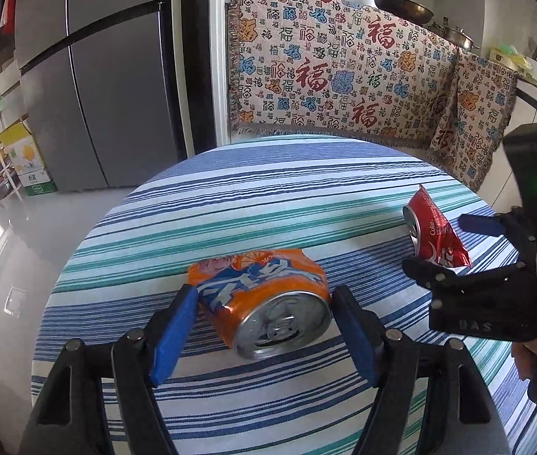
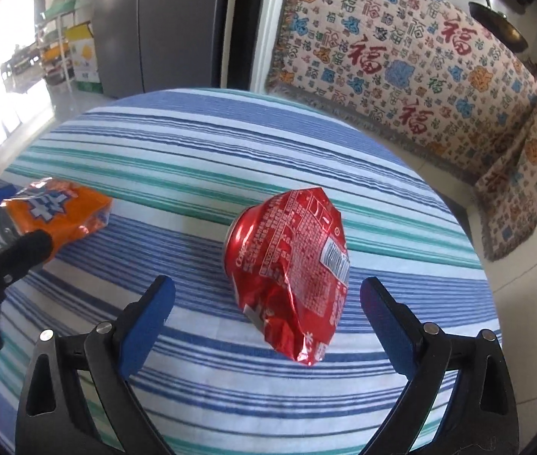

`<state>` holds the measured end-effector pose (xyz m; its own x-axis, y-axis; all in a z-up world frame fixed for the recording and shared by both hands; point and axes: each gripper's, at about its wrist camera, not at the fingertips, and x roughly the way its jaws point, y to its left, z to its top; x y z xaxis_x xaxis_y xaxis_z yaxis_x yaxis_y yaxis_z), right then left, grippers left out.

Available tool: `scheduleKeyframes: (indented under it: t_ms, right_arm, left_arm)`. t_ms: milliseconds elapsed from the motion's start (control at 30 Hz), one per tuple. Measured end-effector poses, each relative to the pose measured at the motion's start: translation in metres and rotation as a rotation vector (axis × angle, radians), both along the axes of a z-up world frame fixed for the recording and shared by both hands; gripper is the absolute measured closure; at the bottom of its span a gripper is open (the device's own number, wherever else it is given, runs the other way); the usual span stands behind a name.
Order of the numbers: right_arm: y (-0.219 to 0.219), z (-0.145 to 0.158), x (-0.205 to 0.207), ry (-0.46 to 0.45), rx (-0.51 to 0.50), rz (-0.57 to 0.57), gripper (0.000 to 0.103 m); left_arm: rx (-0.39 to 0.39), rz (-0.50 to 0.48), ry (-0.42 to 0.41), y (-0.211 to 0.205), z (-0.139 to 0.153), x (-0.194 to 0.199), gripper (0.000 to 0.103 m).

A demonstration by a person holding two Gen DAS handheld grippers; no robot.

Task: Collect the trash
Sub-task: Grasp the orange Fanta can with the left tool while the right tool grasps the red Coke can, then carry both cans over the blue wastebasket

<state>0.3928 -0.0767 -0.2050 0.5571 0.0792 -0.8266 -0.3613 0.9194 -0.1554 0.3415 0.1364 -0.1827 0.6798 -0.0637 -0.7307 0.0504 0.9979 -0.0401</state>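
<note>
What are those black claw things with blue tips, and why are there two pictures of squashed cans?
They are tongs that a person holds, one in each hand, each carrying a small camera looking along it. One picture comes from the left tongs, whose blue pads sit on either side of a crushed orange can; I can't tell if they press on it. The other comes from the right tongs, standing open around a crushed red can, not touching. Both cans lie on a round table with a striped cloth.
</note>
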Motion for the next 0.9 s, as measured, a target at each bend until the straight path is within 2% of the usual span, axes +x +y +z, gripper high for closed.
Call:
scheduleKeyframes:
  t_ms: [33,67,167,200,267,467,633,900]
  right_arm:
    - [0.001,-0.003,0.003,0.009,-0.012,-0.007,0.023]
    - [-0.001,-0.005,0.004,0.022,-0.018,-0.026,0.041]
    - [-0.016,0.008,-0.004,-0.023,0.037,-0.057,0.056]
    - [-0.019,0.014,-0.007,-0.031,0.053,-0.060,0.058]
    - [-0.032,0.024,-0.014,-0.011,0.137,-0.063,0.058]
    - [-0.067,0.046,-0.031,0.020,0.243,-0.070,0.058]
    - [-0.099,0.056,-0.050,0.042,0.307,-0.093,0.058]
    - [-0.147,0.056,-0.080,0.071,0.373,-0.156,0.058]
  left_arm:
    - [0.003,-0.007,-0.004,0.001,0.000,-0.001,0.030]
    - [0.011,-0.011,-0.009,0.001,0.001,-0.002,0.031]
    - [0.023,-0.029,-0.025,-0.002,0.005,-0.008,0.035]
    - [0.013,-0.034,-0.028,-0.003,0.007,-0.010,0.036]
    - [-0.001,-0.045,-0.035,-0.006,0.010,-0.014,0.036]
    - [-0.042,-0.083,-0.055,-0.025,0.024,-0.032,0.036]
    - [-0.081,-0.131,-0.051,-0.053,0.037,-0.044,0.036]
    - [-0.069,-0.219,-0.048,-0.112,0.047,-0.059,0.036]
